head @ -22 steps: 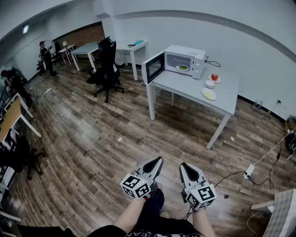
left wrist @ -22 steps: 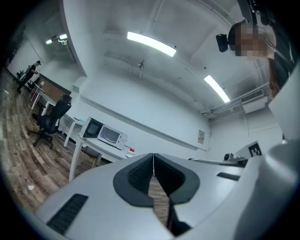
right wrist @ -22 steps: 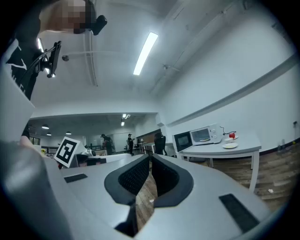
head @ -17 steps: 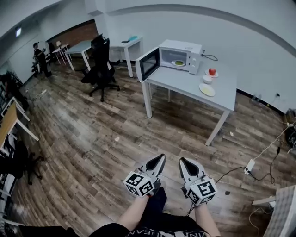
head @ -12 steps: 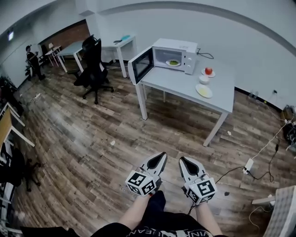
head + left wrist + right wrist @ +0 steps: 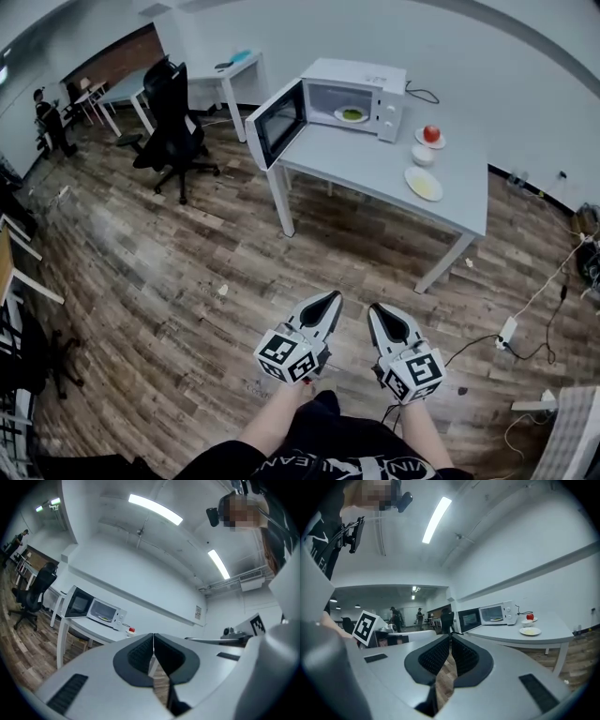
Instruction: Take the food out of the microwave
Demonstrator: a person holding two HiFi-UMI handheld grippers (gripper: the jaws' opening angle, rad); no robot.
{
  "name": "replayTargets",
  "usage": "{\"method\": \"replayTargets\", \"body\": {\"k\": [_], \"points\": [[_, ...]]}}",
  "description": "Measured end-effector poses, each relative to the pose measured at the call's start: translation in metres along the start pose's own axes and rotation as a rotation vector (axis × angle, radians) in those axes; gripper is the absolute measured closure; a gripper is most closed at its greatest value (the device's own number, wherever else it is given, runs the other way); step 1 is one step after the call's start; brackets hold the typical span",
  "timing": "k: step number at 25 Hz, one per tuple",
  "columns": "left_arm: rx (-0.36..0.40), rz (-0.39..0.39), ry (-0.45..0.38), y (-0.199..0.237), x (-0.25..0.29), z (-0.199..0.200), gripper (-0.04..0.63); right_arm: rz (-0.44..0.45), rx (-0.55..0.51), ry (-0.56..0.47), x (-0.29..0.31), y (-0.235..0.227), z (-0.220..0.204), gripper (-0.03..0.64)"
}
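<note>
Crossing the floor: the person stood well apart from the desk, so the step in hand was judged to be the walk-up. A straight line to the desk's front edge looked free, and the cable lay off to the right, best avoided.
Desk: it carried the microwave at its far left corner. The bare top in front of the oven looked the likeliest place to set things down.
Microwave: it stood open and lit, its cavity facing the person.
Door: it hung wide to the left, past the desk's edge. Coming in to the right of it would keep an arm from knocking it.
Left gripper: it was held level before the body, its fingers closed together on nothing.
Right gripper: it was level too, its fingers likewise pressed shut and empty.
Plate of food: it lay inside the microwave. The fingers would need opening before they reached its rim, and a level pull should keep the food on.
Apple: it sat on the desk right of the oven, clear of the reach.
</note>
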State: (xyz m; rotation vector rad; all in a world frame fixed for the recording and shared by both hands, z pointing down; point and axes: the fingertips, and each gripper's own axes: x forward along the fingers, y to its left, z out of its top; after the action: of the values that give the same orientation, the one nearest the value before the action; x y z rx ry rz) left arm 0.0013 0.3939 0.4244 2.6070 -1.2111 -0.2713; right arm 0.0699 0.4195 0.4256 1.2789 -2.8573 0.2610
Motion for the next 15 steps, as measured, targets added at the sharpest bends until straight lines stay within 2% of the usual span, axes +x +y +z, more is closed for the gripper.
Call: {"method": "replayTargets", "body": {"k": [9,15], "points": [[-0.014,-0.013,-0.004,0.068,0.041,0.015,0.586,-0.05,0.061,-0.031,0.061,-0.043,0.003,0.575],[-0.027,-0.005,0.002,0.098,0.066,0.016,0.586,-0.039,0.086,-0.022,0.091,-0.068,0.004,0.575]]}}
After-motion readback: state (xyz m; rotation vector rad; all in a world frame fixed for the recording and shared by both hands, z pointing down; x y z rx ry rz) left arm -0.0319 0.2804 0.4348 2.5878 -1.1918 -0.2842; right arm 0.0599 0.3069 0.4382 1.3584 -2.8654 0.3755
